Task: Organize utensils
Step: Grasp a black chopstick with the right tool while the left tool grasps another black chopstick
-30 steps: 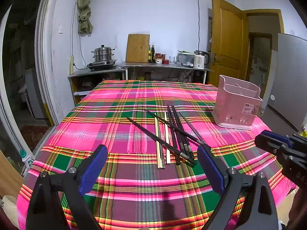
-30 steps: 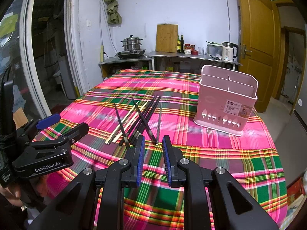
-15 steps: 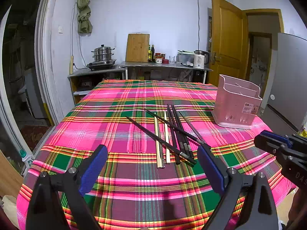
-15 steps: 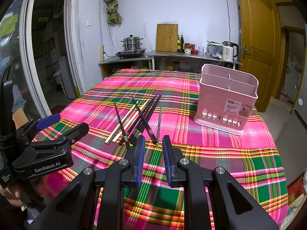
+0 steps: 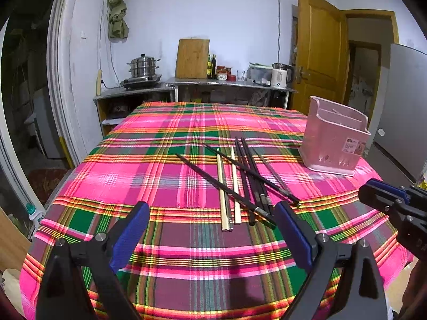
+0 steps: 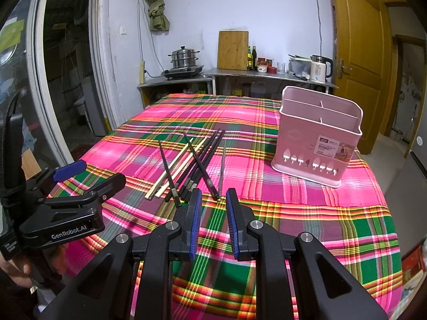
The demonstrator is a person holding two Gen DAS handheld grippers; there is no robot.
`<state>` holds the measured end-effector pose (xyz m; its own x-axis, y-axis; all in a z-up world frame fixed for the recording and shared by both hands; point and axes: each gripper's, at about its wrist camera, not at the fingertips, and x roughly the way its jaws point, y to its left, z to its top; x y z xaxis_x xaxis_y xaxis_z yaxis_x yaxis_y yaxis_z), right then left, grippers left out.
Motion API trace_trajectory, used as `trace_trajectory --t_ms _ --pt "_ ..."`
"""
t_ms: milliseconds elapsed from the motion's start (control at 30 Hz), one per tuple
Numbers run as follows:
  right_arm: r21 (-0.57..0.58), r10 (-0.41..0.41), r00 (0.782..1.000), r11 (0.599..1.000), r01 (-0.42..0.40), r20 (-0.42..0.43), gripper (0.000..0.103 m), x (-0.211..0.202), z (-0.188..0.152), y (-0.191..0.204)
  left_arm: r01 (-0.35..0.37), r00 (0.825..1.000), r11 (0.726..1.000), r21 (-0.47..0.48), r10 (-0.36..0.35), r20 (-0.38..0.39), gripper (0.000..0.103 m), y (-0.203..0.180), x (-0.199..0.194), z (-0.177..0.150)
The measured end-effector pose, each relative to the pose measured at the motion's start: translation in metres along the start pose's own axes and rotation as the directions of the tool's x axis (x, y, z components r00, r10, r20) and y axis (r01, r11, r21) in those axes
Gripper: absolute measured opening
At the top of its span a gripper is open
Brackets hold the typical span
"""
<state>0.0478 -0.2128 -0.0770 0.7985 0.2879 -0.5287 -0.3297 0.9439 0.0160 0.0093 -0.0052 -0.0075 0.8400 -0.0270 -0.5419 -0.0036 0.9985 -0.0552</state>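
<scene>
Several chopsticks [image 5: 240, 184], most black and two of pale wood, lie in a loose crossed bunch mid-table on the plaid cloth; the right wrist view has these chopsticks [image 6: 192, 165] just beyond my fingertips. A pink divided utensil basket [image 5: 333, 144] stands upright at the right, and no utensils show in this basket [image 6: 317, 144]. My left gripper [image 5: 212, 210] hovers wide open over the near ends of the chopsticks, holding nothing. My right gripper [image 6: 213, 197] is open only by a narrow gap, empty, just short of the chopstick ends. Each wrist view catches the other gripper at its edge.
The table [image 5: 133, 176] wears a pink and green plaid cloth that hangs over its near edge. Behind it a counter [image 5: 226, 82] carries a steamer pot, cutting board, bottles and a kettle. A wooden door [image 6: 355, 53] stands at the right. A hand [image 6: 16, 269] holds the left gripper.
</scene>
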Motion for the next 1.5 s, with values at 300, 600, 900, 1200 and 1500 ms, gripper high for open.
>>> trace_trajectory --t_ms 300,600,900,1200,1500 --pt "0.001 0.039 0.999 0.999 -0.039 -0.028 0.019 0.032 0.018 -0.003 0.02 0.994 0.998 -0.065 -0.027 -0.105 0.096 0.022 0.043 0.013" --pt "-0.044 0.086 0.993 0.995 -0.09 -0.076 0.019 0.083 0.046 0.002 0.043 0.974 0.986 -0.159 -0.077 -0.214 0.09 0.043 0.1 0.036" --pt "-0.063 0.166 0.97 0.982 -0.179 -0.176 0.019 0.148 0.069 0.009 0.045 0.944 0.966 -0.255 -0.125 -0.306 0.074 0.054 0.138 0.043" --pt "-0.067 0.22 0.933 0.966 -0.248 -0.286 0.019 0.198 0.078 0.013 0.046 0.929 0.964 -0.26 -0.137 -0.345 0.05 0.052 0.154 0.047" --pt "-0.096 0.217 0.91 0.959 -0.266 -0.353 0.019 0.23 0.082 0.025 0.019 0.929 0.974 -0.227 -0.101 -0.355 0.025 0.054 0.163 0.053"
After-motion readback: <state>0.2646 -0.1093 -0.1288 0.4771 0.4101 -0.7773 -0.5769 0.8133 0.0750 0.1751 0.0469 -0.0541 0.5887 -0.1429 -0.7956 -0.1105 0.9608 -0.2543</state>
